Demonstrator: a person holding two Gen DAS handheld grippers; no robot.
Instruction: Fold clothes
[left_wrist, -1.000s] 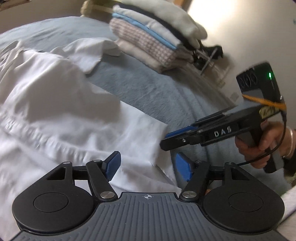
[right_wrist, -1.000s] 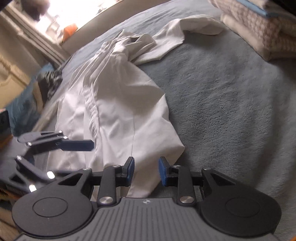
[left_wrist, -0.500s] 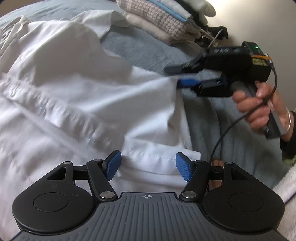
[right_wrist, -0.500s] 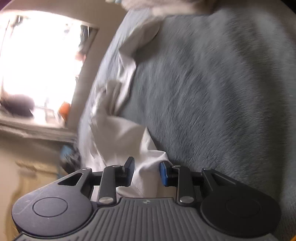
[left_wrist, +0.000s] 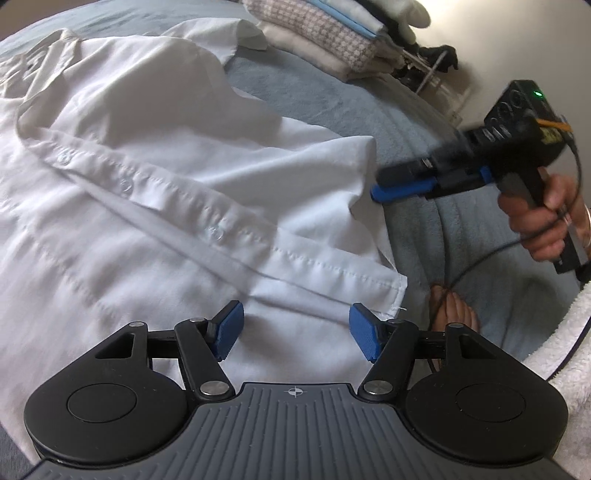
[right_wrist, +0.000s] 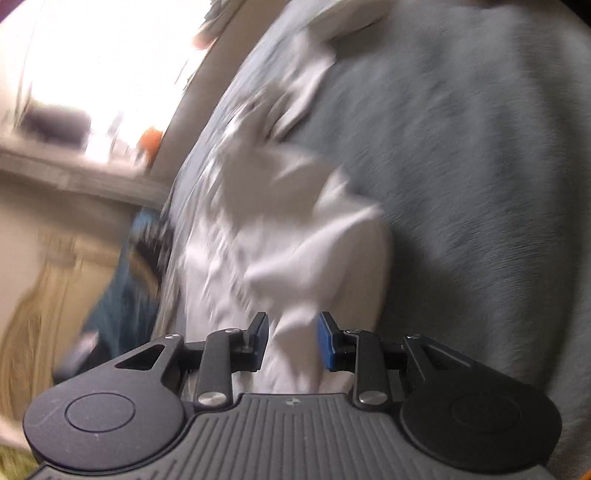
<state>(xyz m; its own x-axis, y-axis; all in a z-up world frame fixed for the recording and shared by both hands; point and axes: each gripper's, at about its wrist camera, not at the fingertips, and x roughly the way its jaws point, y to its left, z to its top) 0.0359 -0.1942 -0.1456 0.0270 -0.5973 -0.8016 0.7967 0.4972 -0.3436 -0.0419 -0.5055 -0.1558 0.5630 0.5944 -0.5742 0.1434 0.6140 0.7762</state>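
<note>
Closing in since a second ago: left gripper (left_wrist: 295, 332), jaws wide and empty, now over white shirt (left_wrist: 147, 184) hem on the bed; right gripper (left_wrist: 384, 192), part-open, meets the raised hem corner—grasp unconfirmed, fold imminent.

The left wrist view is bright and mostly sharp, with soft daylight on the white shirt (left_wrist: 155, 177) and gentle shadows in its folds. Only the right tool (left_wrist: 384, 192) is a little blurred there. The right wrist view is strongly smeared by motion. The window (right_wrist: 92, 62) at upper left is blown out to white glare. Both pictures bend at the edges.
</note>
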